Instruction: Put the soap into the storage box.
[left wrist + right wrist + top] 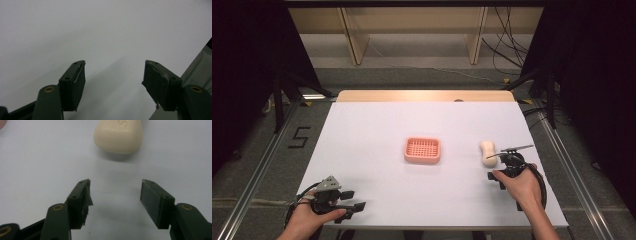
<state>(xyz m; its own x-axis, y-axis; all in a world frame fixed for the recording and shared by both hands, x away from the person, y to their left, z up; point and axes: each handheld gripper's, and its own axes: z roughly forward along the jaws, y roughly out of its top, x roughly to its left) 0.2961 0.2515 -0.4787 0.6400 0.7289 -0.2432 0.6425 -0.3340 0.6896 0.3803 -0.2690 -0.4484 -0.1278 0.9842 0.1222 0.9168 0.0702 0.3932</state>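
With its jaws spread and nothing between them, the right gripper (pixel 508 159) sits just short of the soap (pixel 487 152), so the step in hand looks like the approach for a pick. The soap lies flat on the white sheet (pixel 377 165) at the table's right side, well apart from the pink basket (pixel 422 150) in the middle. In the right gripper view the soap (pixel 118 135) is ahead of the pads (pixel 152 200) and a little left of the gap's centre line, with bare sheet between.

The left gripper (pixel 343 202) rests near the front left corner, held in the left hand (pixel 307 217), also spread wide and empty; its own view shows both pads (pixel 75 83) over plain sheet, with the table edge at the far right.

The next move, as I judge it, calls for easing the right gripper forward and slightly left until the pads straddle the bar across its narrow waist, then closing. The bar is smooth and rounded, so a grip near its end could let it squirt out; a low, centred grasp seems safer. The basket is the likely place for it
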